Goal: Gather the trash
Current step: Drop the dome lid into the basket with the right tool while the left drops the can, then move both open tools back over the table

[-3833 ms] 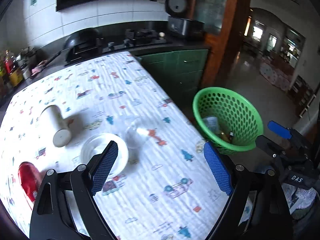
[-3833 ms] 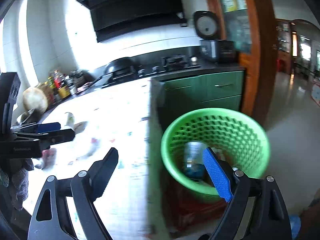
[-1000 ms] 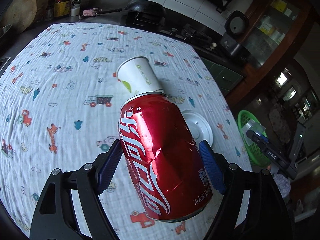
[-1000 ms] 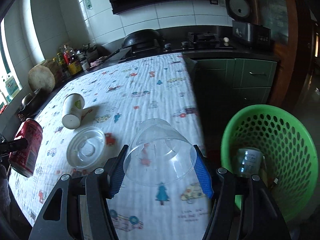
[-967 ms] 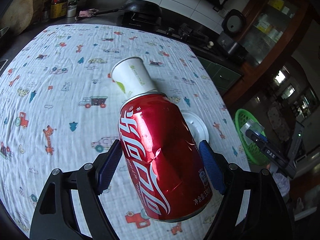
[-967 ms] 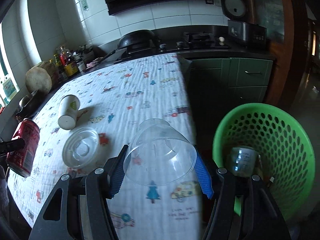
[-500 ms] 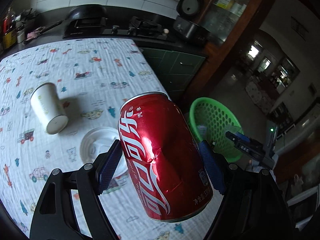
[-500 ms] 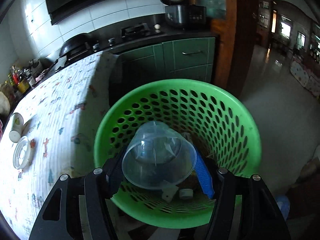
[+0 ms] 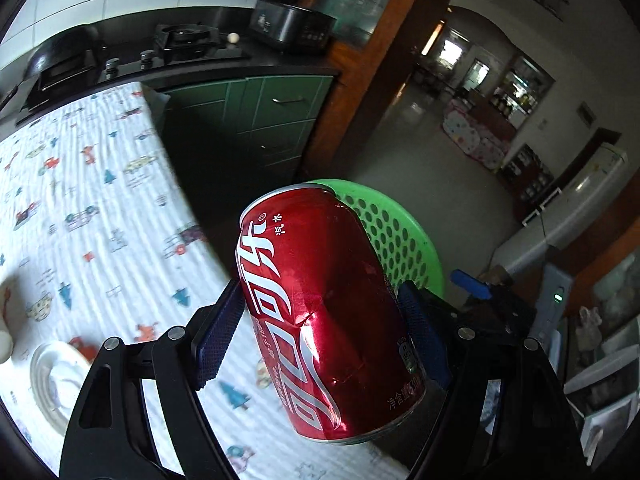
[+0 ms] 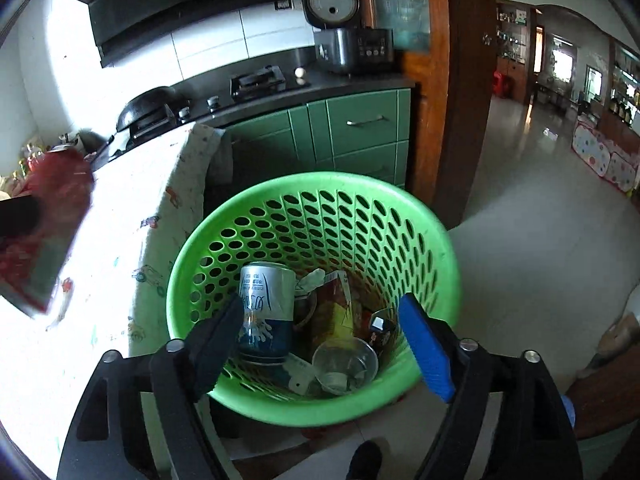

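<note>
Red can [image 9: 324, 312] clamped between the blue pads of the left gripper [image 9: 322, 330], dented wall to the lens, long axis running away from the camera with the rim end tipped up and forward. Printed tablecloth [image 9: 92, 208] lies below and to its left, a white lid [image 9: 56, 376] on it at the near left edge. Green basket [image 9: 400, 240] sits ahead and to the right of the can, off the table's edge and lower; the can hides most of its rim.

Right gripper [image 10: 322, 346] hovers above the basket [image 10: 436, 248]; its jaws have just been opening and now stand apart, nothing between them. Clear cup [image 10: 345, 365] lies at the basket bottom beside a blue-and-silver can [image 10: 266, 304].

Judgement: left hand carries the next piece; basket lies forward-right and down from it. Right hand already occupies that airspace and likely needs to clear.
</note>
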The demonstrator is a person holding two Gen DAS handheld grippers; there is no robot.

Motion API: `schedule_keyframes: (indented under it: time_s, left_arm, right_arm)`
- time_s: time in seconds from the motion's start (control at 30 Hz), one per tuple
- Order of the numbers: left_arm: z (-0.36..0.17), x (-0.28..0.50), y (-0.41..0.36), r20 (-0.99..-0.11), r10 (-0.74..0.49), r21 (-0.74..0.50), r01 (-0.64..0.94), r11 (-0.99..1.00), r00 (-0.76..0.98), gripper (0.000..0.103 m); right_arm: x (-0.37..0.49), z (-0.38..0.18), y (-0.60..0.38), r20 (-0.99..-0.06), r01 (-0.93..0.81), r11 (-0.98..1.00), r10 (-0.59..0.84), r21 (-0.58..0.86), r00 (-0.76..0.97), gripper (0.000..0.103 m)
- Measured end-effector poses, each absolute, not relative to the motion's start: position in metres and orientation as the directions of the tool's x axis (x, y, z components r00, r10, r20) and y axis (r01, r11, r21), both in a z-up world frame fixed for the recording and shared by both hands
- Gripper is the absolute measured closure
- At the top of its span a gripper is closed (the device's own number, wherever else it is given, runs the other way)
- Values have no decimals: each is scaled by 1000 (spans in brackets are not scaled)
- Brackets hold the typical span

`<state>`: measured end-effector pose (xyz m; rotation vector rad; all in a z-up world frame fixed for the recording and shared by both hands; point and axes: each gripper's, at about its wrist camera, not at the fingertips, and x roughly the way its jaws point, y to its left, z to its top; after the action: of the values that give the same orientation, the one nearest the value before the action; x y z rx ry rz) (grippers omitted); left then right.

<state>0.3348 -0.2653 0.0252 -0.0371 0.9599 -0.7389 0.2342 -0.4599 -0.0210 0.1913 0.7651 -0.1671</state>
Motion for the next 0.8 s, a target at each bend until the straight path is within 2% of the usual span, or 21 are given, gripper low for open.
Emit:
schedule_keyframes:
  time_s: [0.5,0.8]
  left_arm:
    - [-23,376,-375,-808,-542,-318,601,733,233,25]
    - [-39,373,-389,-803,-555,-328,616,716,217,20]
  right_arm:
    - [189,-25,-479,-682,246,957,-76,156,728,21]
    - [176,-33,-482,-690,260,952,-79,161,719,21]
